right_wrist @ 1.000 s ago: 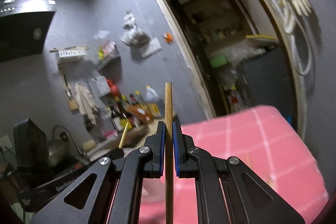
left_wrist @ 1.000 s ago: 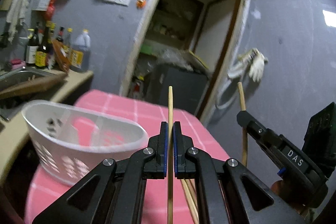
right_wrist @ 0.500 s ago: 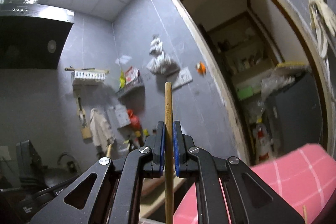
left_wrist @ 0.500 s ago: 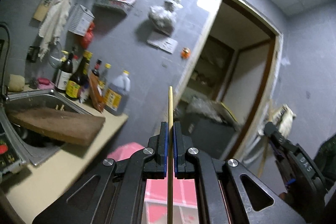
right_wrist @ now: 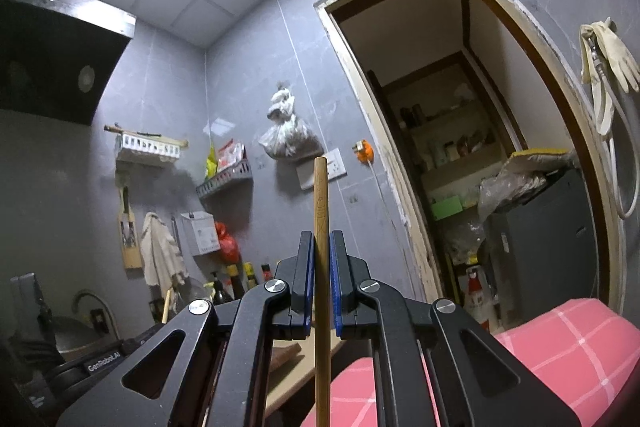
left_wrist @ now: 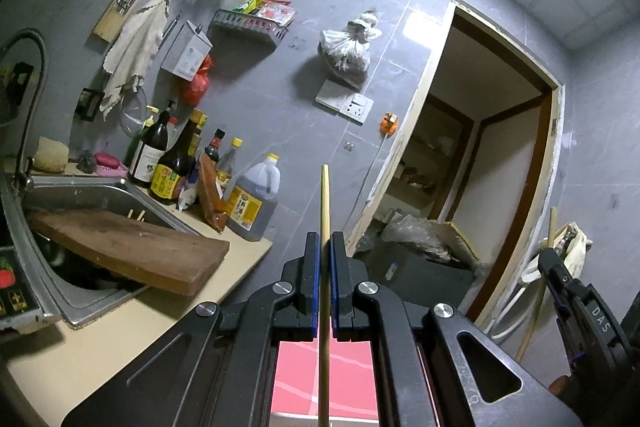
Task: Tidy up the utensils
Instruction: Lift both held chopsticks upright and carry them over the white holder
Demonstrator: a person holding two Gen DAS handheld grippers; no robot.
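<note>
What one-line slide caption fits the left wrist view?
Left tongs clamp a pale chopstick upright before the kitchen sink and bottles.

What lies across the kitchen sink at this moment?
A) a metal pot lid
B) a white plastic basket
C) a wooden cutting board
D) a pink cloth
C: in the left wrist view, a brown wooden cutting board rests tilted over the steel sink, its end reaching onto the counter.
</note>
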